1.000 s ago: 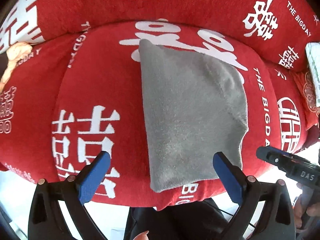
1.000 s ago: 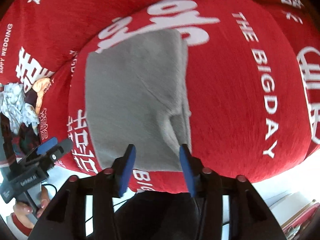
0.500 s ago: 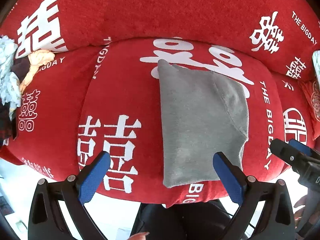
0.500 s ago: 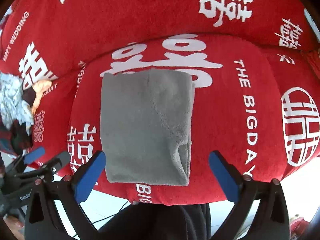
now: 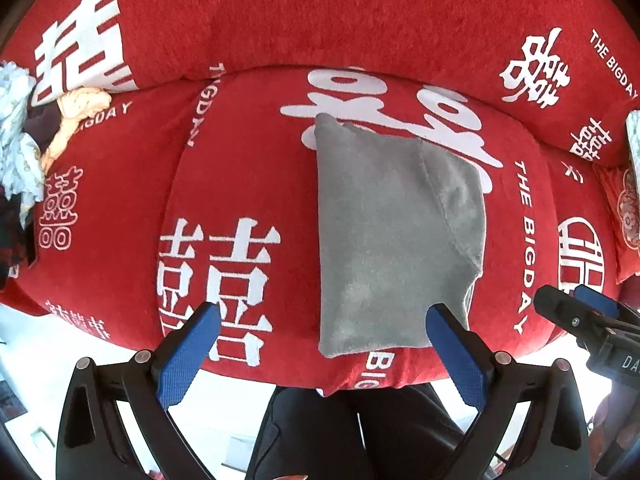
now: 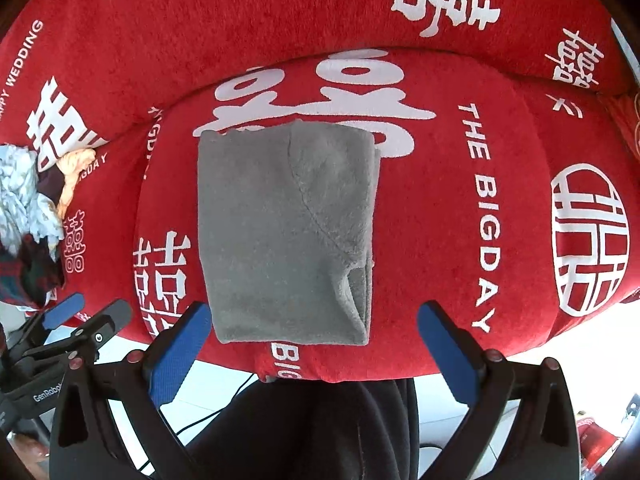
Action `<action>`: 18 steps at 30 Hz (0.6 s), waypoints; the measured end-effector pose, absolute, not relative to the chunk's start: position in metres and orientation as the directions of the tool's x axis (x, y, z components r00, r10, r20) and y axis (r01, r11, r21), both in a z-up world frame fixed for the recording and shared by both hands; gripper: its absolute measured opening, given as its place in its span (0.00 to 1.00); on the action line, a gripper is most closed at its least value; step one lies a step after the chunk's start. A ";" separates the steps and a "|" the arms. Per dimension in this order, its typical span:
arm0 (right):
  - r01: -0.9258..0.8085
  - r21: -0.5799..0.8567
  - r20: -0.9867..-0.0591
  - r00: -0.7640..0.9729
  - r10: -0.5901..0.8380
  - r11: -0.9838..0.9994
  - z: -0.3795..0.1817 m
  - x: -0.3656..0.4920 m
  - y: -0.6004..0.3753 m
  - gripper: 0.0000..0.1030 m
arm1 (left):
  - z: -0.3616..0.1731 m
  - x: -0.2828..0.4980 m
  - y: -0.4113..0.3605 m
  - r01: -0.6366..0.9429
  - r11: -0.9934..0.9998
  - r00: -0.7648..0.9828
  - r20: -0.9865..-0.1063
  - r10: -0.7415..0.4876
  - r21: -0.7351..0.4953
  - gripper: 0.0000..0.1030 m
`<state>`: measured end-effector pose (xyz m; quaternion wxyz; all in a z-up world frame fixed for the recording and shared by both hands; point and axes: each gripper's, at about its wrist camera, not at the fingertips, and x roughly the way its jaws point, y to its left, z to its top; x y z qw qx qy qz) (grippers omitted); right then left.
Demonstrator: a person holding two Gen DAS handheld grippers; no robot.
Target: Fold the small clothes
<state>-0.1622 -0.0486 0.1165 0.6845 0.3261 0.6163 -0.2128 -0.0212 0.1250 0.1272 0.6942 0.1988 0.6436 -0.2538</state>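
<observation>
A folded grey fleece garment (image 5: 396,240) (image 6: 288,232) lies flat on the red seat cushion (image 5: 240,184) (image 6: 440,208), its near edge close to the cushion's front. My left gripper (image 5: 322,344) hangs above the front edge, open, blue pads wide apart and empty. My right gripper (image 6: 314,340) also hangs above the garment's near edge, open and holding nothing. Each gripper shows at the side of the other's view: the right gripper (image 5: 580,316) at the right edge, the left gripper (image 6: 86,316) at the lower left.
A heap of other small clothes (image 5: 24,148) (image 6: 28,216) lies on the sofa at the left. The red backrest (image 5: 320,16) rises behind the seat. A person's dark trousers (image 5: 352,432) and pale floor (image 5: 48,356) are below the cushion's front.
My right gripper's jaws went from narrow at the garment's near edge to wide open. Both grippers rose away from the cushion, so the garment looks smaller and lies free.
</observation>
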 end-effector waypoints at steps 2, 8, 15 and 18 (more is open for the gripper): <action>0.698 0.178 -0.983 0.149 0.103 0.694 0.120 -0.161 -0.051 1.00 | 0.130 -0.021 0.123 0.615 0.788 0.050 -0.994 -0.095 -0.045 1.00; 0.695 0.172 -0.984 0.148 0.095 0.698 0.125 -0.155 -0.054 1.00 | 0.137 -0.018 0.118 0.623 0.781 0.064 -0.993 -0.102 -0.041 1.00; 0.689 0.163 -0.986 0.141 0.091 0.706 0.126 -0.152 -0.052 1.00 | 0.138 -0.017 0.119 0.615 0.788 0.068 -0.994 -0.091 -0.030 1.00; 0.689 0.160 -0.987 0.136 0.091 0.707 0.125 -0.151 -0.051 1.00 | 0.138 -0.016 0.119 0.613 0.789 0.072 -0.993 -0.089 -0.027 1.00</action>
